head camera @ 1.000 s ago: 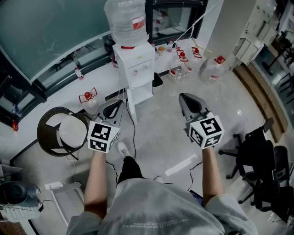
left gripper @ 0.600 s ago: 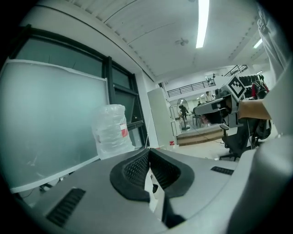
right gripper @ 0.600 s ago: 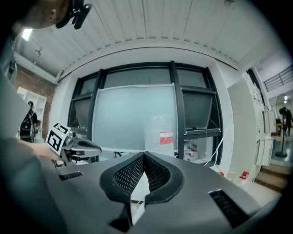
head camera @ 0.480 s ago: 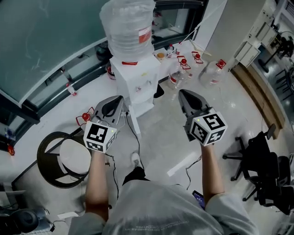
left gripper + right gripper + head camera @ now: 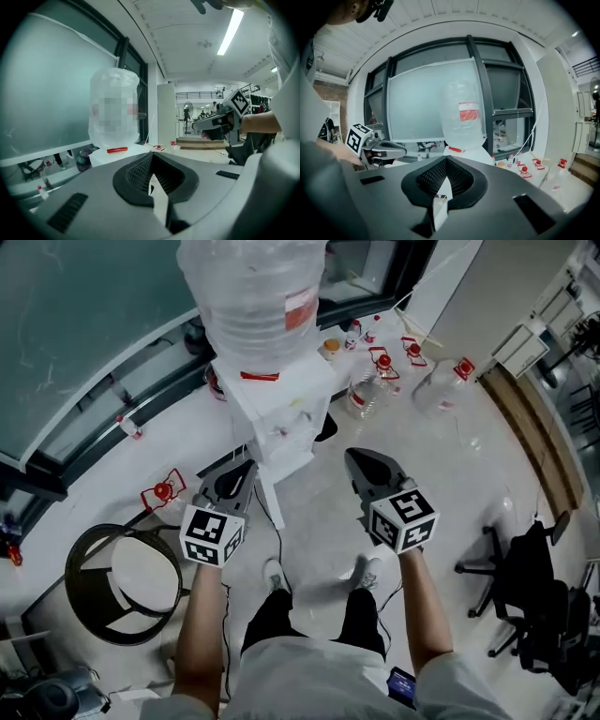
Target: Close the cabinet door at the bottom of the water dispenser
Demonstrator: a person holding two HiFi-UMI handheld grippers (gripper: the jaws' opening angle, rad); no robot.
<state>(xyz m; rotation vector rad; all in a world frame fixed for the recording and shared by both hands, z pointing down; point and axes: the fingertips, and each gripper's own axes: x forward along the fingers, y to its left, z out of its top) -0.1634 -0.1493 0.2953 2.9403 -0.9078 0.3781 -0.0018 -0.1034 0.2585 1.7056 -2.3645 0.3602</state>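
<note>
The white water dispenser (image 5: 281, 413) stands straight ahead with a big clear bottle (image 5: 253, 296) on top. Its bottom cabinet door (image 5: 268, 495) shows as a thin white panel swung out toward me, edge-on. My left gripper (image 5: 246, 468) is shut and empty, its tip just left of that door. The right gripper (image 5: 356, 458) is shut and empty too, held over the floor right of the dispenser. The left gripper view has the jaws (image 5: 151, 157) closed before the bottle (image 5: 115, 112). In the right gripper view the jaws (image 5: 446, 159) meet below the bottle (image 5: 461, 117).
A round black bin (image 5: 89, 587) with a white disc inside stands at the left. Several red-capped bottles (image 5: 384, 362) and a large jug (image 5: 441, 385) sit right of the dispenser. A black office chair (image 5: 534, 587) is at the right. A cable (image 5: 278, 526) runs across the floor.
Both grippers and I have come closer to the dispenser, which now fills more of the head view. The left gripper's tip has reached the swung-out door's side. Both stay shut.
</note>
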